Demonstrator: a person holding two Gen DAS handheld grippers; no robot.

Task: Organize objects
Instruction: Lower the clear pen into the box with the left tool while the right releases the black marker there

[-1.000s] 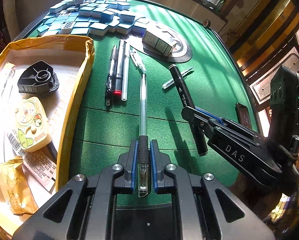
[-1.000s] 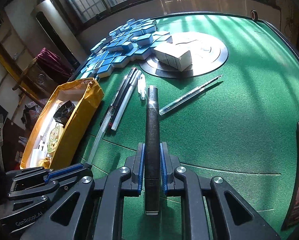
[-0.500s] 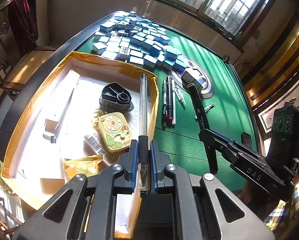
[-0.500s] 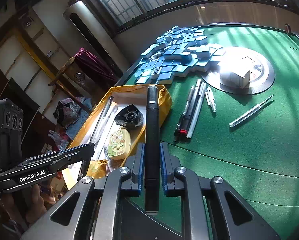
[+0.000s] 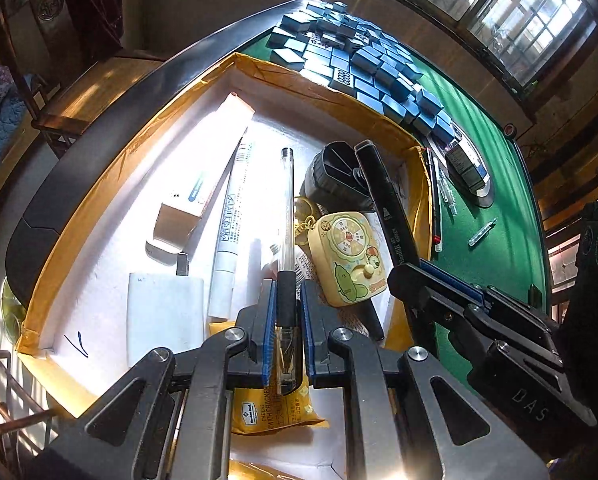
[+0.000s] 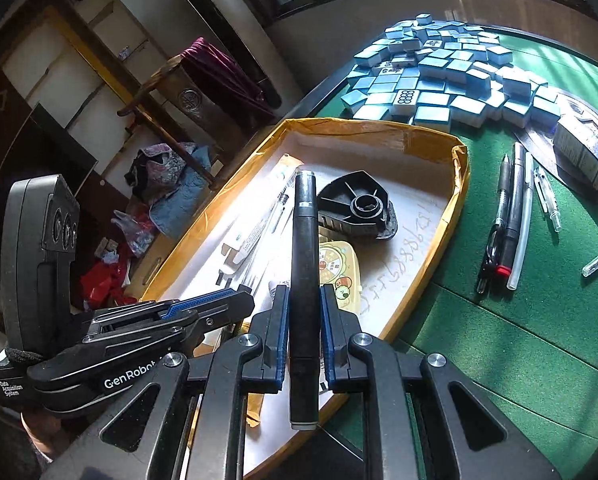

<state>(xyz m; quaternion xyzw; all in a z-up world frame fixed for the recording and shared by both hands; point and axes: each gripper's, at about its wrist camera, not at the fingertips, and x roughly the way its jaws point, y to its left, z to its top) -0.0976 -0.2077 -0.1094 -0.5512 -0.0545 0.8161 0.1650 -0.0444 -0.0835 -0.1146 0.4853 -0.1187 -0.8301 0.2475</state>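
Over cardboard tray (image 5: 111,168), L jaws pinch clear plastic pen (image 5: 286,216), R jaws pinch matte-black marker (image 6: 303,264).

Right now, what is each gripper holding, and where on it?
Left gripper: clear pen, jaws on its black grip end. Right gripper: black marker, jaws near its rear end.

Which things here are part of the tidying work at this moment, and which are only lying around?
In the job:
- left gripper shut on clear pen
- right gripper shut on black marker
- yellow box, under both
- pens on the felt, probably next

Lying about:
- mahjong tiles
- small carton
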